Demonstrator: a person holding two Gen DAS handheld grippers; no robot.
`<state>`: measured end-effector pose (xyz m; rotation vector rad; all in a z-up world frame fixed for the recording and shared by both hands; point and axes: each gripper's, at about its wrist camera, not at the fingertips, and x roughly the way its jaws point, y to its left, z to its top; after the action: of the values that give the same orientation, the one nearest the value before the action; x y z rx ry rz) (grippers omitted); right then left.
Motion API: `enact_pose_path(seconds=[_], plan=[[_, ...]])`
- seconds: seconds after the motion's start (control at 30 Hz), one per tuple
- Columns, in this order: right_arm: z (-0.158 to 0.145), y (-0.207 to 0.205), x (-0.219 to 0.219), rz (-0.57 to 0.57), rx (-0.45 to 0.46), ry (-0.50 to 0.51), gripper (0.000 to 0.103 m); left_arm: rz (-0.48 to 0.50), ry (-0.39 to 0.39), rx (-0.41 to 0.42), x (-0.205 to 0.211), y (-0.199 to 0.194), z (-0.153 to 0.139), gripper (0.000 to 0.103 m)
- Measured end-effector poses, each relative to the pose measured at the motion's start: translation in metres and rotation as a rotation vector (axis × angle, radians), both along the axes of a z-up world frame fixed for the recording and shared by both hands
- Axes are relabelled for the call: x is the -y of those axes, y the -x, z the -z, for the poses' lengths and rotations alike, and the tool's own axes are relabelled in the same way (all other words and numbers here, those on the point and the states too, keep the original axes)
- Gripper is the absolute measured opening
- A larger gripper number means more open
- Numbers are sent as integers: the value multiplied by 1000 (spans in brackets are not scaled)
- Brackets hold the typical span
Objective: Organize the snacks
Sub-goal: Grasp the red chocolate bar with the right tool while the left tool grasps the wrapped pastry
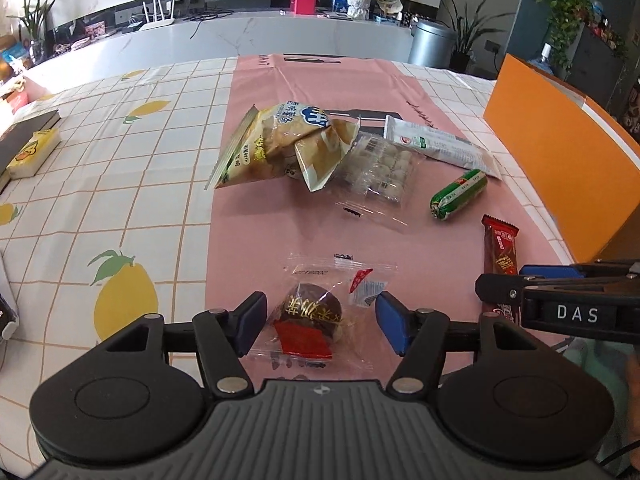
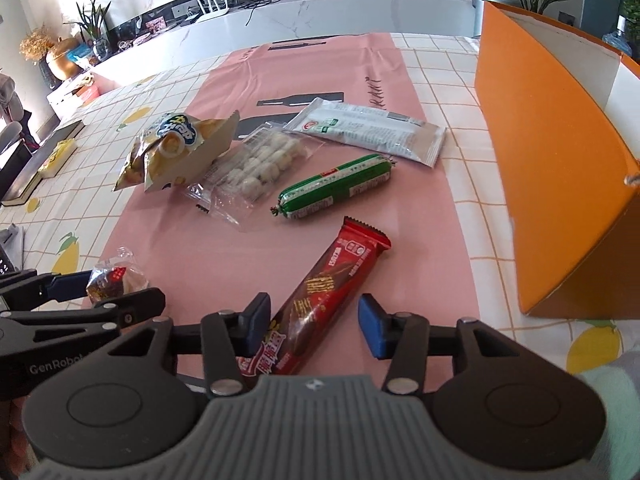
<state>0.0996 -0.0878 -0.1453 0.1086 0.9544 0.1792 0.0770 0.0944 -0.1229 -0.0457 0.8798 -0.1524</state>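
Straddling two snacks on the pink mat (image 1: 256,240) of the bench. Left fingers (image 1: 320,322) wide open, holding nothing, with the chocolate cake in its clear wrapper (image 1: 316,320) lying between the pads, not pinched. Right fingers (image 2: 314,326) partly open, holding nothing, with the red wafer bar (image 2: 320,300) lying slantwise between them, maybe brushing the left pad. Probably light, both. Cake soft and easy to squash, wrapper slippery, so best pinched gently across the middle. Bar stiffer but crumbly, best gripped across its narrow sides. Orange box (image 2: 560,184) off to the right.

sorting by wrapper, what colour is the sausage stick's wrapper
Green with a white label band, on the sausage stick; clearest in the right wrist view.
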Motion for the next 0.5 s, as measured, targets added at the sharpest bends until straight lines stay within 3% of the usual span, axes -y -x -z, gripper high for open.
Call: enact_pose_path(seconds=[0.1, 0.27, 0.43, 0.5], plan=[[1, 1, -1, 2, 17, 3, 47, 7, -4, 9, 1, 0, 2, 69], [3, 1, -2, 3, 40, 15, 47, 36, -77, 41, 13, 4, 4, 60], [3, 2, -4, -5, 51, 28, 38, 25, -80, 46, 16, 5, 4, 56], [3, 2, -3, -8, 51, 26, 36, 15, -85, 47, 17, 5, 4, 48]])
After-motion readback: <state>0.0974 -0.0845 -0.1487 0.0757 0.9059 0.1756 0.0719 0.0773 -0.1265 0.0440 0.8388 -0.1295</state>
